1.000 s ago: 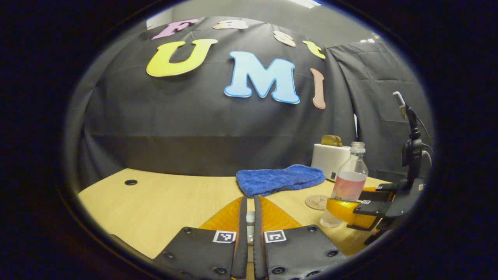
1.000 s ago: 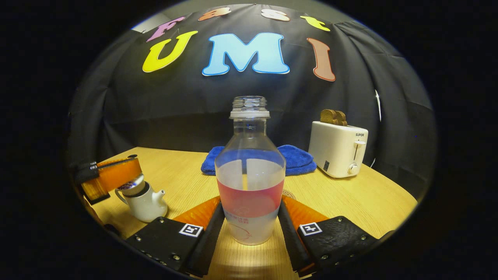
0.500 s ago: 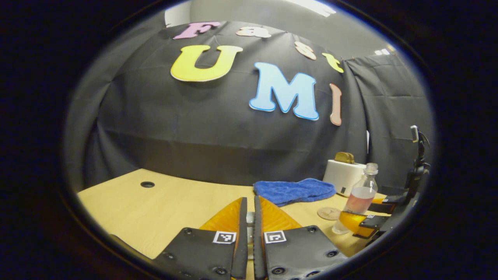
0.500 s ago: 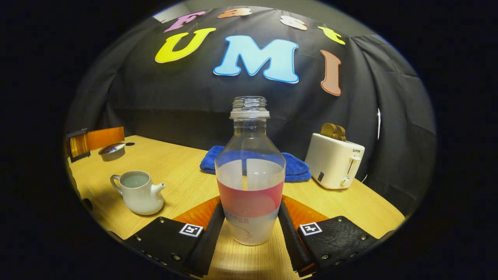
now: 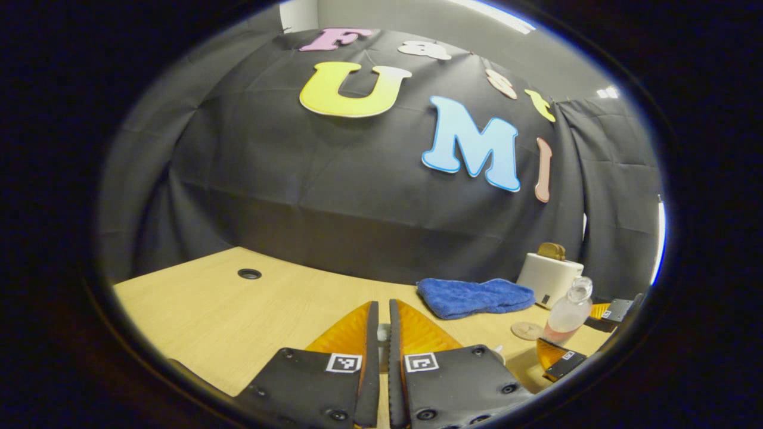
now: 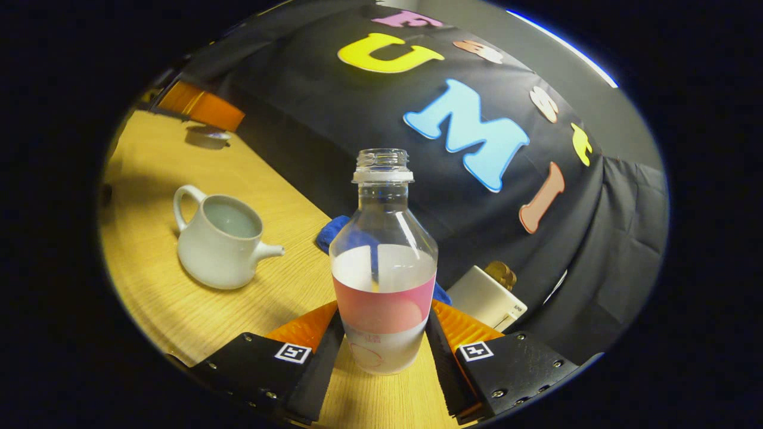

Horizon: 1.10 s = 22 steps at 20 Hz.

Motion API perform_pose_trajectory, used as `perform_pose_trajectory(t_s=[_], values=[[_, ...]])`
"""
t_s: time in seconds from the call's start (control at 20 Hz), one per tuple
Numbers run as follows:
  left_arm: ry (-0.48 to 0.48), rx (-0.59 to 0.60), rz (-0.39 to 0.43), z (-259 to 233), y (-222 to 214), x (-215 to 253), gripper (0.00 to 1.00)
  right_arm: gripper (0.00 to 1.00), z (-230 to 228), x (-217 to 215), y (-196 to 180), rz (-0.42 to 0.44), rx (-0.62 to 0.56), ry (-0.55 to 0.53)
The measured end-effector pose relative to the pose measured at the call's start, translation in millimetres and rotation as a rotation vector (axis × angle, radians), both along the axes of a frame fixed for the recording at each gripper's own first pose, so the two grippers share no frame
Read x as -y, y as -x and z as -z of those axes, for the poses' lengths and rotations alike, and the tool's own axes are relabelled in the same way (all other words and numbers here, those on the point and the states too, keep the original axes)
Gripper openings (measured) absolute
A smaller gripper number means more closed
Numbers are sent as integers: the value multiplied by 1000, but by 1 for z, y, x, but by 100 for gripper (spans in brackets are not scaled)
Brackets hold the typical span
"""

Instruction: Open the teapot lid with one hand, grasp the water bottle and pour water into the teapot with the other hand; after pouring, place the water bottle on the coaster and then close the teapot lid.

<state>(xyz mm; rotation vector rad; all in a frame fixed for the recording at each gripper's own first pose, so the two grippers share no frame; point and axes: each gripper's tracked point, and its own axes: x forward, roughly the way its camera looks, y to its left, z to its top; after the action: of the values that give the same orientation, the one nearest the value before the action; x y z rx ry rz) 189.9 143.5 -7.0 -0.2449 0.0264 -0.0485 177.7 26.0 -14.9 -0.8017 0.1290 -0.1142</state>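
Right gripper view: the right gripper clamps the clear plastic water bottle with a pink label, uncapped and part full, tilted above the wooden table. Left of the bottle, the lidless white ceramic teapot holds water. Beyond the teapot, the left gripper pinches the half-hidden lid

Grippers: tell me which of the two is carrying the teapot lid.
The left gripper, seen far left in the right gripper view, pinches the lid above the table. The right gripper grips the water bottle instead.
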Motion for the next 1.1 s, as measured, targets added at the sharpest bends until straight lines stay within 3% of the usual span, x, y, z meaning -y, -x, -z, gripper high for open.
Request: perform_pose_trajectory(t_s=[0.6, 1.1], values=[[15, 6, -10, 9, -4, -16, 12, 75, -23, -2, -11, -24, -20, 496], [95, 9, -17, 12, -5, -31, 12, 75, -52, 3, -17, -50, -41, 861]])
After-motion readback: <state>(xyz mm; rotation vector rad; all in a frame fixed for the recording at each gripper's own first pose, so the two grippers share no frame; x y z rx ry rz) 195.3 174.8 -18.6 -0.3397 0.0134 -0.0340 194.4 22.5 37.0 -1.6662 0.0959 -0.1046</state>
